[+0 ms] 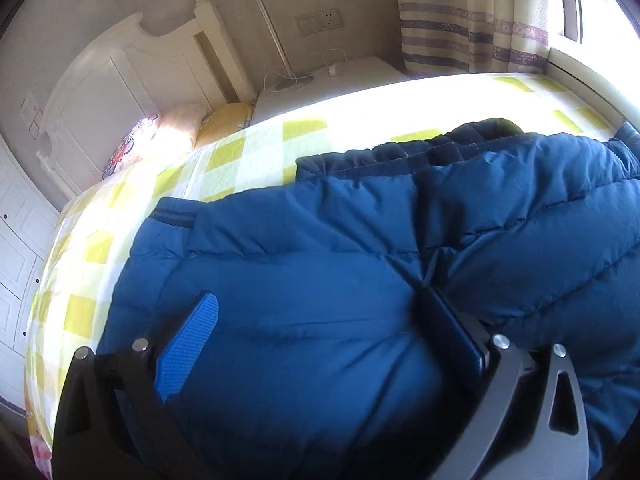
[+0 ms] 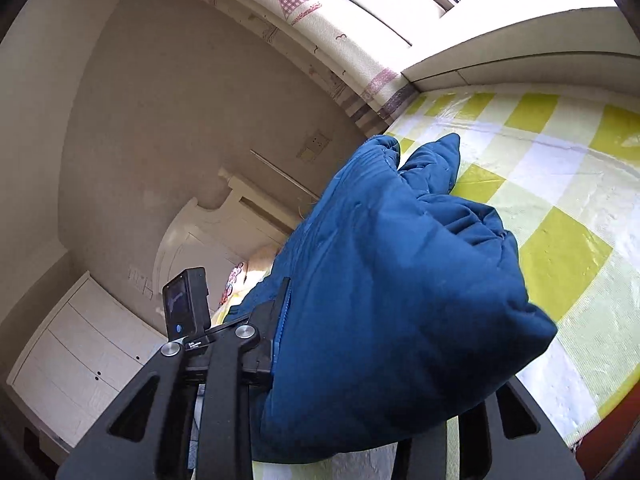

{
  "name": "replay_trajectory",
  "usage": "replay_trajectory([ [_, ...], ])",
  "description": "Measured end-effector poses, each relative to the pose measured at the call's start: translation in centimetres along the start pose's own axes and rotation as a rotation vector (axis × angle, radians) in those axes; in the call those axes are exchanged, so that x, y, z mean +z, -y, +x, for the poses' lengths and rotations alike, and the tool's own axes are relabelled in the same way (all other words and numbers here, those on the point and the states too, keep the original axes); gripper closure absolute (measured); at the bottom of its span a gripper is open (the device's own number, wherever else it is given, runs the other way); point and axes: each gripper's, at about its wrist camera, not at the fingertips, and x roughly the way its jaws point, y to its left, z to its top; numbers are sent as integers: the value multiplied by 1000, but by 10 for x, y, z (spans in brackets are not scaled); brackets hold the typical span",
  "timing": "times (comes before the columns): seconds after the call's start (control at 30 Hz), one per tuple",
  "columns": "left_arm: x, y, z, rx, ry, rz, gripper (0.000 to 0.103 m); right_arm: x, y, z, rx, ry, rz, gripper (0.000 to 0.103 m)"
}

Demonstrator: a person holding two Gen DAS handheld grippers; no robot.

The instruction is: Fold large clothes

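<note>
A large blue puffy jacket (image 1: 320, 264) lies spread on a bed with a yellow-and-white checked sheet (image 1: 224, 160). My left gripper (image 1: 316, 298) hovers low over it with its jaws wide apart. Its blue left pad (image 1: 188, 352) stands free of the cloth, while the right finger (image 1: 452, 332) is sunk in a crease. In the right wrist view a thick bunch of the jacket (image 2: 400, 280) is lifted off the sheet (image 2: 560, 200). My right gripper (image 2: 380, 340) is shut on it. One finger (image 2: 280, 320) presses its side and the other is hidden under the cloth.
A white headboard (image 1: 120, 80) and pillows (image 1: 180, 128) are at the bed's far end. Beside them stands a nightstand (image 1: 352, 76) with a lamp and a cable. A striped curtain (image 1: 460, 20) hangs by the window. White cupboards (image 2: 80, 352) stand along the wall.
</note>
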Motion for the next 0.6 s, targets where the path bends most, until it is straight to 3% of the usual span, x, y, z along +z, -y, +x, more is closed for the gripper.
replay_trajectory([
  [0.1,-6,-9,-15,1,31,-18,4,1,-7,0,-23,11,-28,66],
  [0.17,-22,-18,-46,-25,87,-33,6,2,-15,1,-46,20,-63,66],
  [0.27,-72,-21,-98,-90,185,-49,2,3,-27,4,-78,46,-104,66],
  [0.37,-126,3,-102,-53,216,7,2,4,-48,13,-117,67,-152,66],
  [0.43,-131,1,-106,-76,203,17,2,0,-78,22,-171,79,-262,66],
  [0.53,-132,-27,-114,-207,173,-14,3,-9,-140,33,-227,102,-465,66],
  [0.6,-135,-73,-118,-271,166,-128,3,-27,-189,47,-271,110,-682,66],
])
